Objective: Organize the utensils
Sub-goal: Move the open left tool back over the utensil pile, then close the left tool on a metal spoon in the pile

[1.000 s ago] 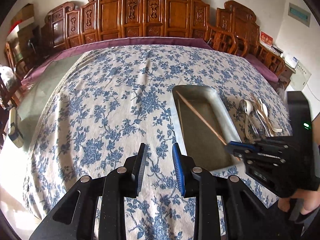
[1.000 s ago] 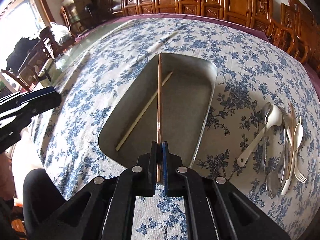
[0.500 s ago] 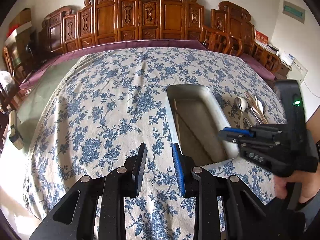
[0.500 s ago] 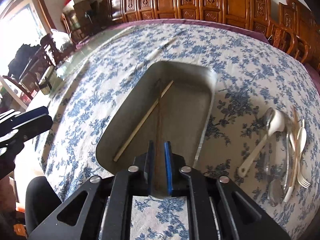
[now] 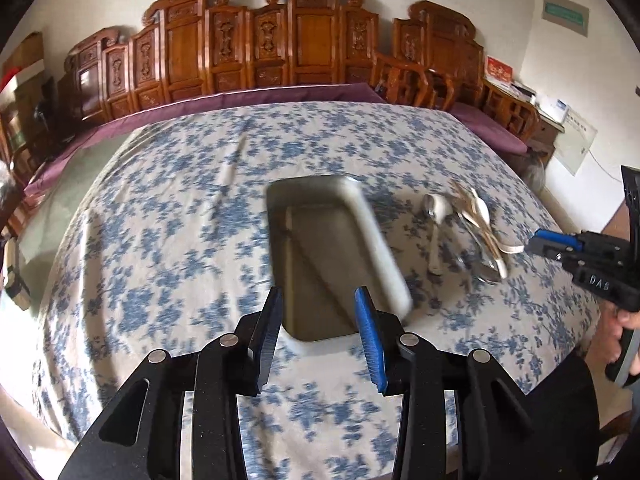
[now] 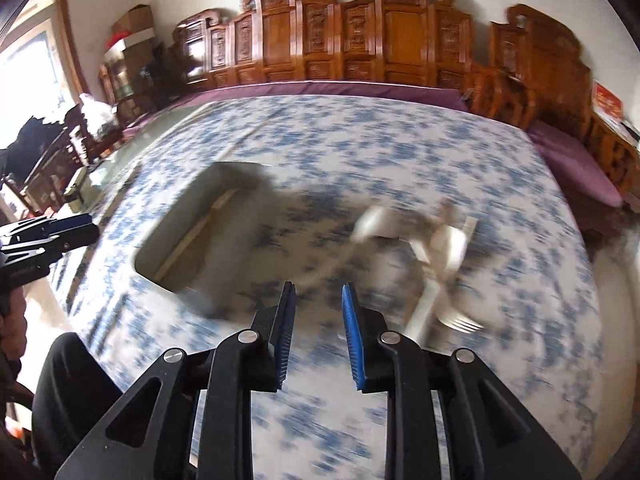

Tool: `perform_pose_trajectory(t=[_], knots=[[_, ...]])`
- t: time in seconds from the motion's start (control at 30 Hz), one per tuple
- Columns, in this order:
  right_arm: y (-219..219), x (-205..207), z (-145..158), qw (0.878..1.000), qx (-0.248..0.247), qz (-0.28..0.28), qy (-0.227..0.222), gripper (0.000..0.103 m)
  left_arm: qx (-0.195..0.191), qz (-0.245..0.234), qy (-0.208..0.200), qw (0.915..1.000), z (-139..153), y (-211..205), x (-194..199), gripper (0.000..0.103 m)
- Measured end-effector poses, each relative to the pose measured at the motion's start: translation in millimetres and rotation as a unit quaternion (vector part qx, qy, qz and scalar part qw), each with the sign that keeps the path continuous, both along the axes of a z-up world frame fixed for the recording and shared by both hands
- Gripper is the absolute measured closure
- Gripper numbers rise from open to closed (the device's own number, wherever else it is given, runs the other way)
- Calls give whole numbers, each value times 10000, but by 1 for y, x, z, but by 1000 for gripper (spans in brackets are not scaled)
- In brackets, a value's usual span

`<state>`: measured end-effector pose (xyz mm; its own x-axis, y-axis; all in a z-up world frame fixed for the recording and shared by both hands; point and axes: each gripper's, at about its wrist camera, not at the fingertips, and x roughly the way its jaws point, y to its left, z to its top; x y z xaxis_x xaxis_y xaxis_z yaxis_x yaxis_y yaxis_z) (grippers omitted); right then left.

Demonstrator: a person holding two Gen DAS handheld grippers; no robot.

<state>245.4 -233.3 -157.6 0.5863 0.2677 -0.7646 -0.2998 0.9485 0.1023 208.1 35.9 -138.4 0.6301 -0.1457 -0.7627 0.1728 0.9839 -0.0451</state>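
A grey metal tray (image 5: 380, 248) lies on the blue-flowered tablecloth with two chopsticks (image 5: 308, 252) inside. In the left wrist view my left gripper (image 5: 319, 294) hovers over the tray's near end; its jaws are opening and hold nothing. To the tray's right lies a pile of spoons and a fork (image 5: 468, 232). In the right wrist view, which is blurred, my right gripper (image 6: 318, 288) is between the tray (image 6: 236, 244) and the utensil pile (image 6: 436, 248). Its jaws are opening with nothing in them. A pale chopstick (image 6: 192, 236) shows in the tray.
Carved wooden chairs (image 5: 304, 40) line the far side beyond a purple cloth edge (image 5: 240, 100). The right gripper (image 5: 556, 242) and a hand (image 5: 628, 320) show at the right edge. The left gripper (image 6: 60, 228) shows at the left edge. Bare tablecloth (image 5: 160, 220) spreads left of the tray.
My right gripper let go of the brown chopstick, which now lies in the tray, and swung right toward the utensil pile. My left gripper shifted over the tray's near end and widened.
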Motion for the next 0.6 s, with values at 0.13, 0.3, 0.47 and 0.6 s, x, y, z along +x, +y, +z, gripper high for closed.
perform_pose_trajectory(t=[0.13, 0.3, 0.47, 0.6], knots=[[-35, -5, -9, 9998, -34, -200, -4, 77, 1, -195, 20, 9998, -3, -29, 5, 67], [-54, -7, -23, 9997, -101, -234, 54, 77, 2, -360, 165, 9992, -16, -62, 14, 67], [-54, -6, -29, 9998, -135, -153, 63, 77, -54, -461, 325, 9984, -29, -89, 28, 67], [-58, -4, -34, 9998, -96, -160, 114, 77, -130, -587, 461, 9971, -44, -115, 45, 67]])
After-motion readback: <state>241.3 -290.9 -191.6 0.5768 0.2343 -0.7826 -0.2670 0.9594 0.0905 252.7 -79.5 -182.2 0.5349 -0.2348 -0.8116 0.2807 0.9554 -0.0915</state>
